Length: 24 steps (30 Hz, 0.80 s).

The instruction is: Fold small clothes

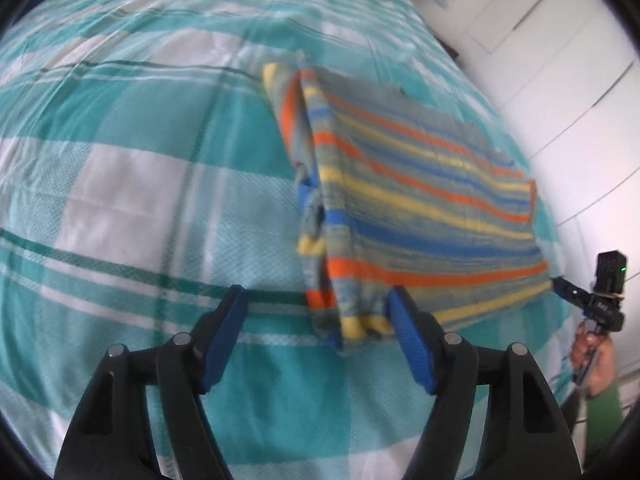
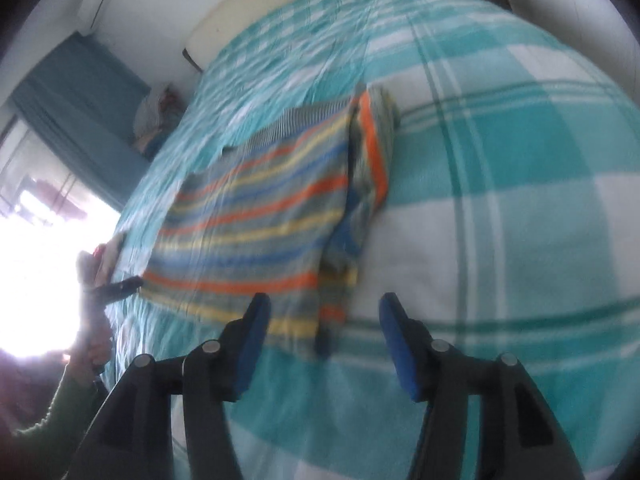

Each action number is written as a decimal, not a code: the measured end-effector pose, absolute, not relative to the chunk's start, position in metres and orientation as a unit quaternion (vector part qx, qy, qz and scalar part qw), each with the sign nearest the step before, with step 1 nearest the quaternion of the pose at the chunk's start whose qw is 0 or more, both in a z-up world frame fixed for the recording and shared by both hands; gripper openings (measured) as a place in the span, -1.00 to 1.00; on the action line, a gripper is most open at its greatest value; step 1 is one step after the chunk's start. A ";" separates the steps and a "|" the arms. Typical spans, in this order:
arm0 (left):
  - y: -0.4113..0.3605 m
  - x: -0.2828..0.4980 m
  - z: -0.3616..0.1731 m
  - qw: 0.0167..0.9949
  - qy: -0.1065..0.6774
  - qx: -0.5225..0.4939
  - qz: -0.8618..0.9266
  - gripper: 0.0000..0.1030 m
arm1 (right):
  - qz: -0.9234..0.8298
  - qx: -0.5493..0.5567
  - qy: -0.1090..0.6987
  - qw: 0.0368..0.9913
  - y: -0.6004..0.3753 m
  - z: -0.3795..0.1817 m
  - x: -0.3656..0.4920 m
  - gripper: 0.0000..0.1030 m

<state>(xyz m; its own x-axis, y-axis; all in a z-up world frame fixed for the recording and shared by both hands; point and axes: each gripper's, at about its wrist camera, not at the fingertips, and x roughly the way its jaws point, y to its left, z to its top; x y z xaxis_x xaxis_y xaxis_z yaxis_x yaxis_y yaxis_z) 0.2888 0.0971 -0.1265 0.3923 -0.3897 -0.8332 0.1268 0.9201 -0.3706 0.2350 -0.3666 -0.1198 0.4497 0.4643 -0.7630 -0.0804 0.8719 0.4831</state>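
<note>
garment: a small striped knit top (image 1: 424, 200), banded in orange, yellow, blue and grey, lying flat on a teal and white checked bedspread (image 1: 132, 184), already doubled over with a sleeve tucked along one side edge.
place: right of centre in the left wrist view, left of centre in the right wrist view; its near hem lies between the 2 tools.
left gripper (image 1: 316, 324): jaws parted, nothing pinched; the near left corner of the hem sits between the blue pads, which do not press on it.
right gripper (image 2: 324, 320): jaws parted, nothing held; the near right corner of the hem and its folded sleeve edge lie just beyond the left pad.
handling: likely light, soft and limp; it should drape and sag rather than hold shape, and the stacked layers may slide apart if only the top 1 is caught.
where to grip: the 2 near hem corners, pinching through every layer at once.
risk: the loose bedspread could be nipped along with the cloth.
</note>
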 end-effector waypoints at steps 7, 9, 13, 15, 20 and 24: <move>0.095 0.278 -0.117 0.818 0.539 -0.089 -0.180 -0.94 | 0.160 0.171 0.507 0.829 -0.364 -0.118 0.228 -0.86; 0.094 0.273 -0.114 0.814 0.547 -0.065 -0.186 -0.95 | 0.157 0.154 0.508 0.833 -0.366 -0.114 0.224 -0.87; 0.080 0.283 -0.128 0.803 0.569 -0.038 -0.173 -0.94 | 0.140 0.156 0.527 0.824 -0.360 -0.138 0.235 -0.86; 0.081 0.283 -0.127 0.807 0.565 -0.040 -0.168 -0.82 | 0.140 0.165 0.516 0.829 -0.362 -0.140 0.234 -0.86; 0.097 0.268 -0.121 0.823 0.548 -0.045 -0.144 -0.10 | 0.154 0.174 0.496 0.837 -0.365 -0.136 0.228 -0.70; 0.103 0.236 -0.103 0.850 0.513 -0.032 -0.115 0.32 | 0.132 0.171 0.471 0.856 -0.371 -0.123 0.209 -0.20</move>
<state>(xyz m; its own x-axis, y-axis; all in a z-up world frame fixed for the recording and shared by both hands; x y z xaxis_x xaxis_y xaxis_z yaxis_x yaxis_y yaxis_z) 0.2359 0.1031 -0.1034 0.4481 -0.2279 -0.8644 0.1630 0.9716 -0.1717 0.2085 -0.3710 -0.1227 0.5220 0.3866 -0.7603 -0.0654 0.9069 0.4162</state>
